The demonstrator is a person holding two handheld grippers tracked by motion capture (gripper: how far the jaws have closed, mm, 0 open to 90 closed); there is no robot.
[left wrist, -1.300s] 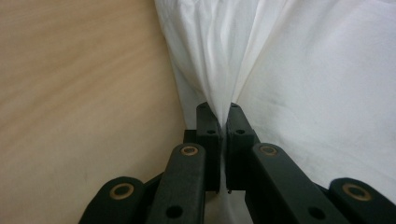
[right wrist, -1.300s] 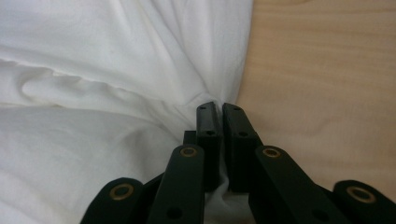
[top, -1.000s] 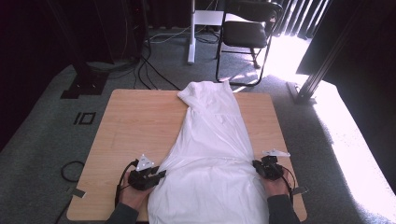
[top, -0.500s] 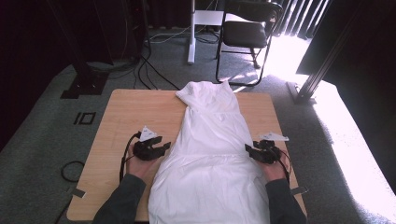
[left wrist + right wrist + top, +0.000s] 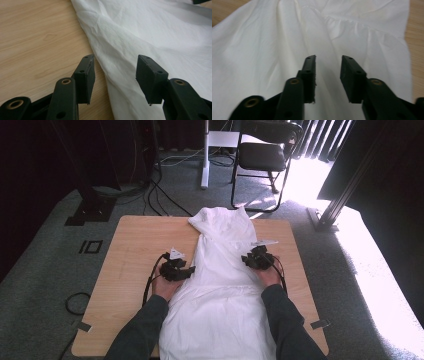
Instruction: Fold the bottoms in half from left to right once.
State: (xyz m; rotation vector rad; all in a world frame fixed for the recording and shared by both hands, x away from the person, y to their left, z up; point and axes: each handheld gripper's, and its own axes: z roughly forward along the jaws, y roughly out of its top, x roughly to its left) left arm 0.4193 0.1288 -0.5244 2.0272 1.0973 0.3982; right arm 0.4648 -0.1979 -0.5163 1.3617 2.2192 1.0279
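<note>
a white, wrinkled cotton garment (image 5: 222, 285) lies lengthwise down the middle of a light wooden table (image 5: 130, 250), its narrow end at the far edge and its wide end hanging over the near edge between the person's dark grey sleeves (image 5: 142, 330).

the high view takes in the whole layout: the left gripper (image 5: 176, 269), black with a small grey plate on top, sits at the garment's left edge about halfway down the table, and the right gripper (image 5: 257, 257) sits on the garment's right side, slightly farther away. a cable (image 5: 150, 280) loops from the left gripper along the table. beyond the table stand a black folding chair (image 5: 265, 155) and a white post (image 5: 205, 155) on grey carpet, with bright sunlight to the right.

the left gripper view adds what the high view cannot resolve: its jaws stand well apart, one over bare wood, the other over cloth, with the garment's edge running between them. nothing is clamped.

the right gripper view shows that gripper (image 5: 328, 75) with jaws parted, a narrower gap, hovering over a long fold in the cloth; a gathered seam (image 5: 362, 25) crosses farther on. whether the jaws touch the fabric cannot be told.

both forearms reach in from the near edge, hands (image 5: 167, 287) wrapped around the grippers from behind.
</note>
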